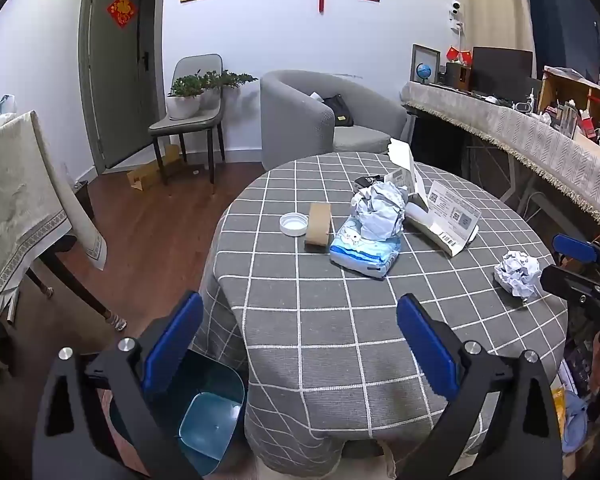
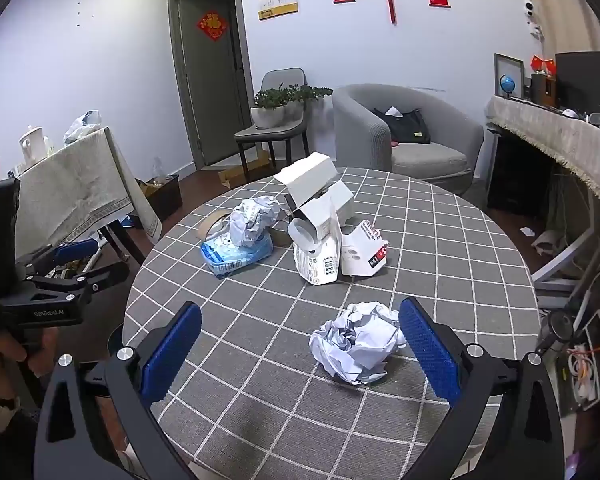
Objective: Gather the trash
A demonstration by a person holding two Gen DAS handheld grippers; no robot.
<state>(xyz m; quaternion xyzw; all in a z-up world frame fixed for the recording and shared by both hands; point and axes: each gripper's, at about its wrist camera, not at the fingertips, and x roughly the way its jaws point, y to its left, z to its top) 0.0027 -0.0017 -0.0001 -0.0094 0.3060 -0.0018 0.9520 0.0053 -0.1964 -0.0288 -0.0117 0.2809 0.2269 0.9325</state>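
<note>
One crumpled paper ball [image 2: 356,342] near the counter's [image 2: 440,240] right edge sits just ahead of the wide, empty right claw [image 2: 300,350], nearer its right pad, while the wide, empty left claw [image 1: 300,344] hangs well apart.

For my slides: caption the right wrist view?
Open right gripper approaches crumpled paper on checked tablecloth.

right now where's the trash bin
The blue trash bin shows only in the left wrist view, on the floor at the lower left, beside the table with its checked cloth and just past the left tool's left finger.
</note>
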